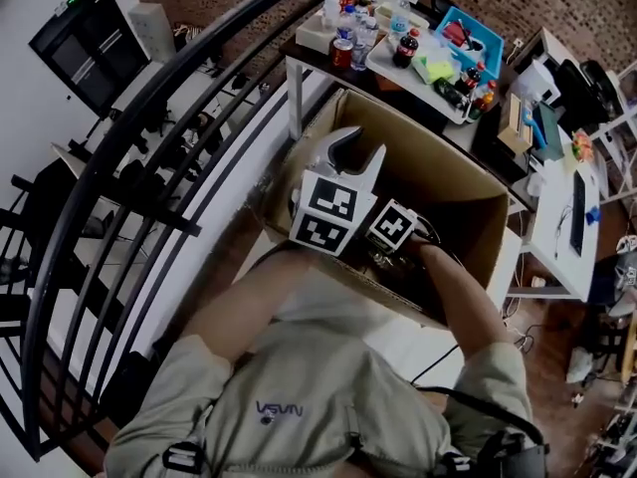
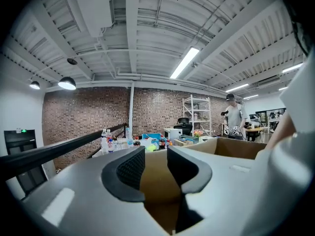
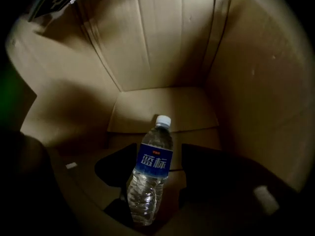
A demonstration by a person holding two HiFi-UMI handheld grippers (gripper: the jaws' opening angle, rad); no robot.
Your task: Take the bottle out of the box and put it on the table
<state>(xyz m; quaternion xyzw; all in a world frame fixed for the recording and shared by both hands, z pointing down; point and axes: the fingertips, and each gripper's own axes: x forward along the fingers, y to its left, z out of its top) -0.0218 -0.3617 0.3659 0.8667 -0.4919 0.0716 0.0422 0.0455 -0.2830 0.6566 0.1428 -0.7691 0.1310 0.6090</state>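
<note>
A clear water bottle (image 3: 150,173) with a blue label and white cap lies on the floor of the open cardboard box (image 3: 162,43), cap pointing away. My right gripper (image 3: 158,171) points down into the box with its dark jaws open on either side of the bottle, a gap showing on each side. In the head view only its marker cube (image 1: 393,225) shows inside the box (image 1: 468,207). My left gripper (image 1: 360,149) hovers level over the box's near edge. It is open and empty (image 2: 155,163), facing the table (image 1: 390,71) beyond the box.
The table holds several bottles (image 1: 348,13) and a blue tray (image 1: 468,33). A black curved railing (image 1: 199,98) runs along the left. A white desk with a keyboard (image 1: 577,212) stands on the right. A person (image 2: 235,119) stands far off by a shelf.
</note>
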